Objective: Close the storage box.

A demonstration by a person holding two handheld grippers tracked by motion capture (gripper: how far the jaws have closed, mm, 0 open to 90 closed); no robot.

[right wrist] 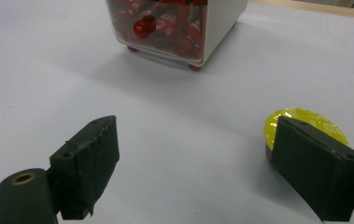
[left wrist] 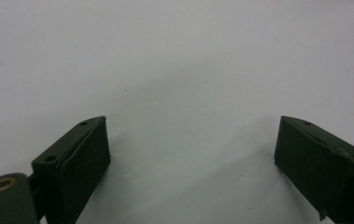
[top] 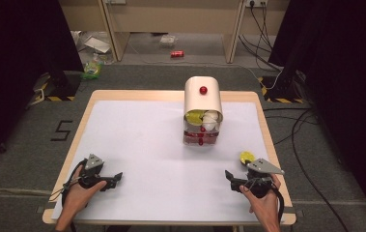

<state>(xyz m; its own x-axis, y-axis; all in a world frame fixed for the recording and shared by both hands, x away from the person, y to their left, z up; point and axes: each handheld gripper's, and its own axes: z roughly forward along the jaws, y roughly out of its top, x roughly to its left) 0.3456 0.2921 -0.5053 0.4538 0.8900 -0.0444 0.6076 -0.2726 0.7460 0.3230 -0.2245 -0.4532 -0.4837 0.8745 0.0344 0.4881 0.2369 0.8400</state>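
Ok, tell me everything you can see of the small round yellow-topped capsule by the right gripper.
The small round yellow-topped capsule is a low disc with a shiny, crinkled yellow foil lid and a darker side wall. It lies flat, lid up, on the white table near its right edge, in front of the cream dispenser box. The open right gripper sits beside it; contact is unclear.

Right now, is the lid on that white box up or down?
Up. The white box has its curved lid with the red knob raised, and yellow and white items show in the open top compartment.
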